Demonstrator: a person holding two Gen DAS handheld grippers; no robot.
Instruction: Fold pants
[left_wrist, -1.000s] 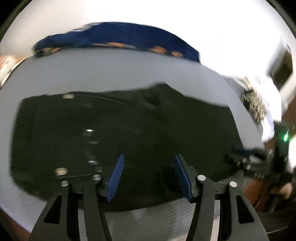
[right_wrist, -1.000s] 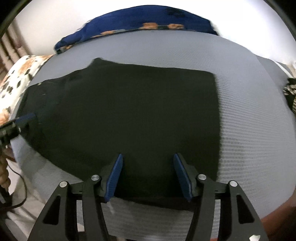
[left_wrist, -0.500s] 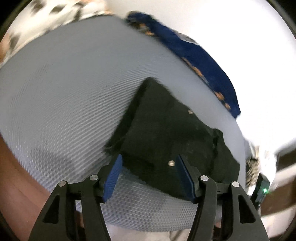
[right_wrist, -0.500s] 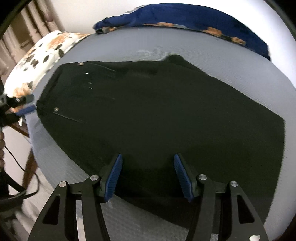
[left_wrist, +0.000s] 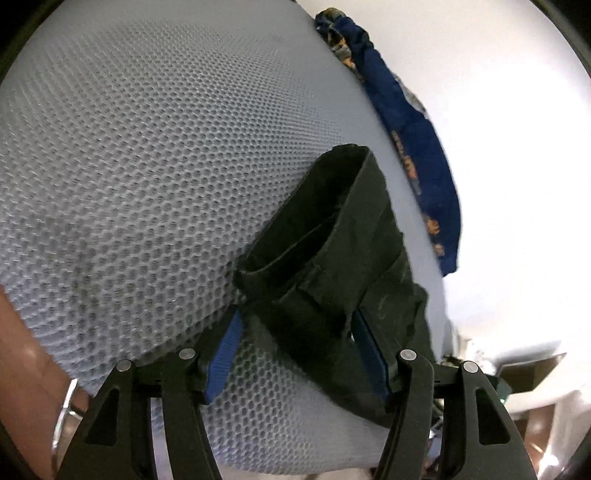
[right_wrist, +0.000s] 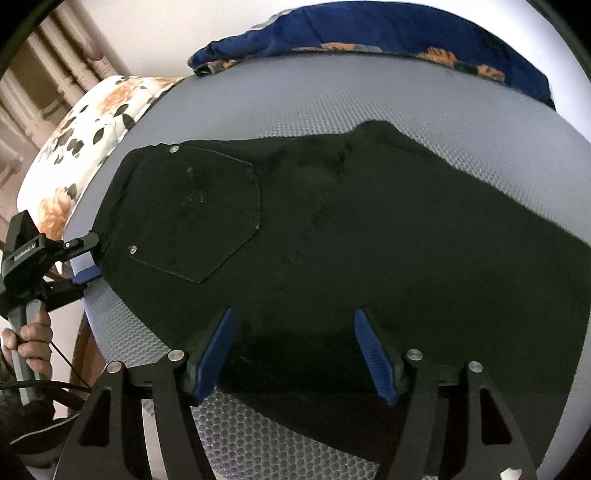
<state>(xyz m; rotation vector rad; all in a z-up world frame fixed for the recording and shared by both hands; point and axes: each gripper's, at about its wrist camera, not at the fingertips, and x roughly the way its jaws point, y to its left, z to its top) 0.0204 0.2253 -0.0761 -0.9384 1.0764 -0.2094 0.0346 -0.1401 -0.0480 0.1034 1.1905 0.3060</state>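
I have the black pants (right_wrist: 369, 240) lying flat on the grey mesh mattress (left_wrist: 147, 166), already doubled leg over leg as far as I can judge, with the back pocket (right_wrist: 192, 214) facing up at the waist end. Their long axis runs across the right wrist view from the waist at the left to the legs trailing off at the right. My left gripper (left_wrist: 295, 347) sits at that waist end, pointing along the length of the garment, and its jaws stand apart with the waistband (left_wrist: 317, 236) corner between the blue pads; I cannot see either pad pressing the cloth, so I read it as straddling, not gripping. In the right wrist view the same left gripper (right_wrist: 86, 262) shows at the waist edge, held by a hand (right_wrist: 33, 339). My right gripper (right_wrist: 295, 350) hovers over the near long edge about midway down the garment, its jaws opening, with cloth under and between the pads but not pinched. So the left hand is the nearer one to the waist, and I judge the coming fold must carry that end along the long axis toward the legs, with the right hand free to take the near edge or hold the middle
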